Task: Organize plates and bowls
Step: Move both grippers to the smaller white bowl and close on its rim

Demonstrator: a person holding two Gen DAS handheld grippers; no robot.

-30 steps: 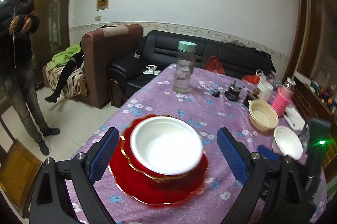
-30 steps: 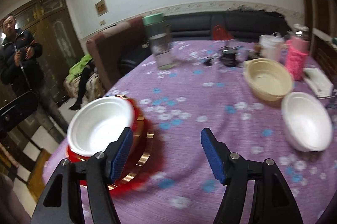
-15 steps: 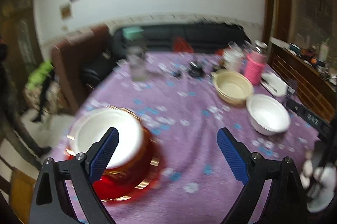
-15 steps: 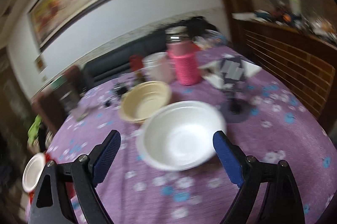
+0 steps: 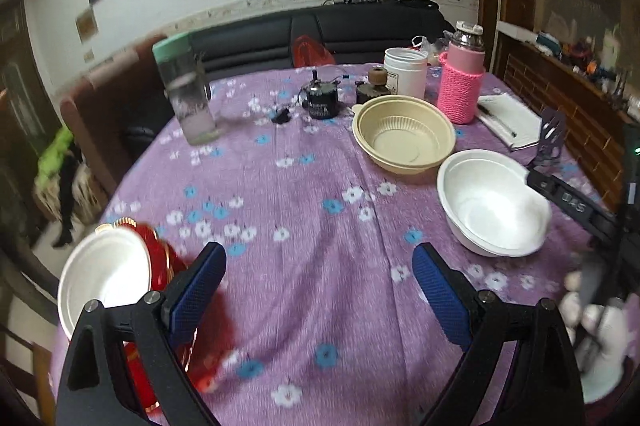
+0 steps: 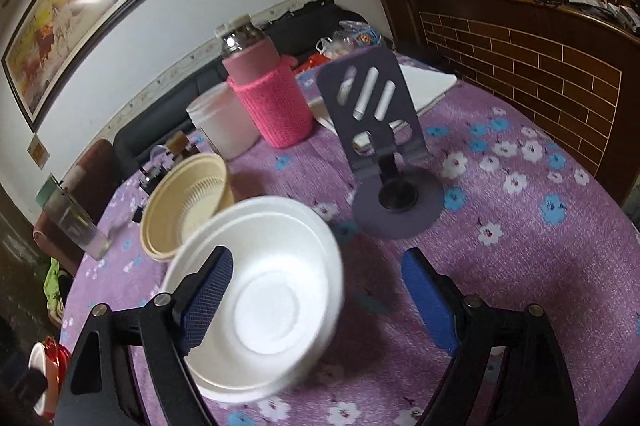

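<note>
Right gripper (image 6: 316, 278) spread wide, nothing pinched. Its jaws have just been opening, then eased in slightly. Left finger sits over the near-left rim of the white foam bowl (image 6: 256, 290); right finger stands off to the bowl's right over bare purple floral tablecloth (image 6: 520, 226). Whether that left pad touches the rim, cannot tell; some blur there.

Landmark: the white foam bowl.
- Beige ribbed bowl (image 6: 188, 201) just behind and left of it, rims close or touching.
- Dark phone stand (image 6: 380, 153) behind and right, near but apart.
- Pink knit-sleeved flask (image 6: 272, 93) and frosted white tub (image 6: 222, 123) further back.
- Red plate stack carrying a second white bowl (image 5: 106, 280) well away to the left, at the table edge.

Left gripper (image 5: 318, 290) also spread, empty, over open cloth between the red plate stack and the white foam bowl (image 5: 492, 201). A white-gloved hand (image 5: 596, 326) shows at the right edge of the left wrist view.

Judgement: step in hand looks like taking the white foam bowl, likely to nest it with the other on the red stack.

To do it well:
- Bowl is off-centre in the jaws. Either shift left to straddle it, or commit to a rim pinch with one pad inside, one outside.
- Foam is light and crushable; close gently, just enough to hold.
- Lift straight up before travelling, so the beige bowl isn't nudged.
- Keep the wrist clear of the phone stand.
</note>
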